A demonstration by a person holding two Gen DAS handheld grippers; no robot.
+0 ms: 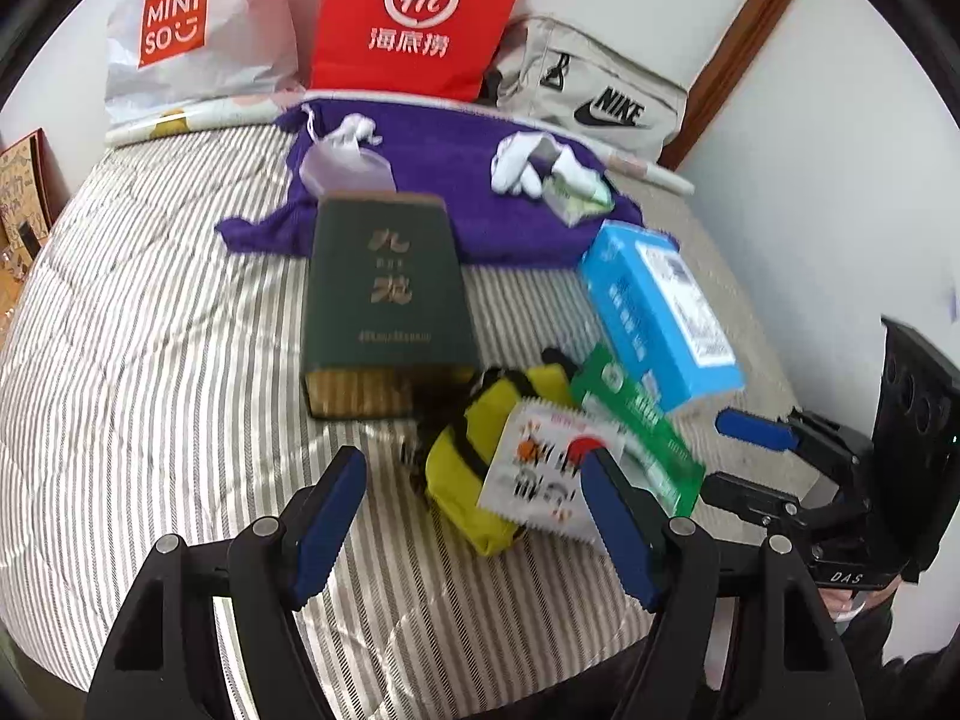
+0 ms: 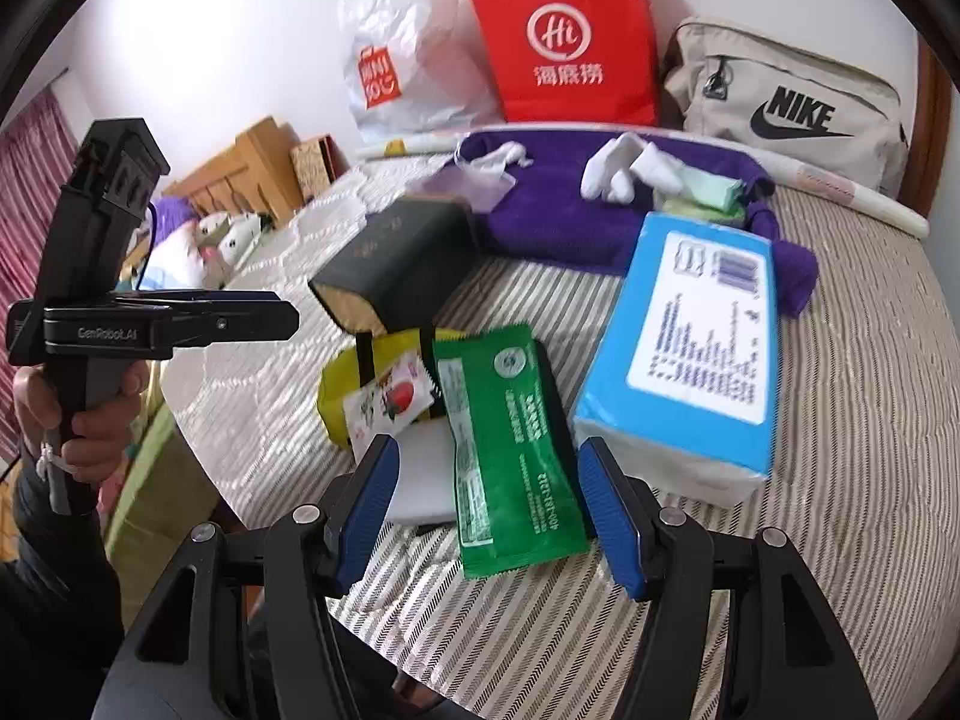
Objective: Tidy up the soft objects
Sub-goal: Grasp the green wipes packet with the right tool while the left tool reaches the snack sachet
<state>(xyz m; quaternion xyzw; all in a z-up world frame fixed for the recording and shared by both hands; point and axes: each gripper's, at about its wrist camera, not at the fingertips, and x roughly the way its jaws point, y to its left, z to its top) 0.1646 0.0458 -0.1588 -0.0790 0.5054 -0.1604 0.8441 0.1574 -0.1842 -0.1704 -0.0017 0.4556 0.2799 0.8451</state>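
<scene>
Nearest my open, empty right hand-held gripper (image 2: 489, 516), green sachet (image 2: 510, 450) lies on the bed (image 2: 780, 570), long axis pointing away between the jaws; my left hand-held gripper (image 1: 474, 525), also open and empty, is farther

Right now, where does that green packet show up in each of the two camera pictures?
Left wrist view: the green packet lies right of centre, partly under a white printed sachet, just behind the left gripper's right-hand finger.
Right wrist view: it lies at centre, lengthwise between the right gripper's open jaws, not gripped.
Shared landmark: the blue tissue pack, just right of the packet in both.
</scene>
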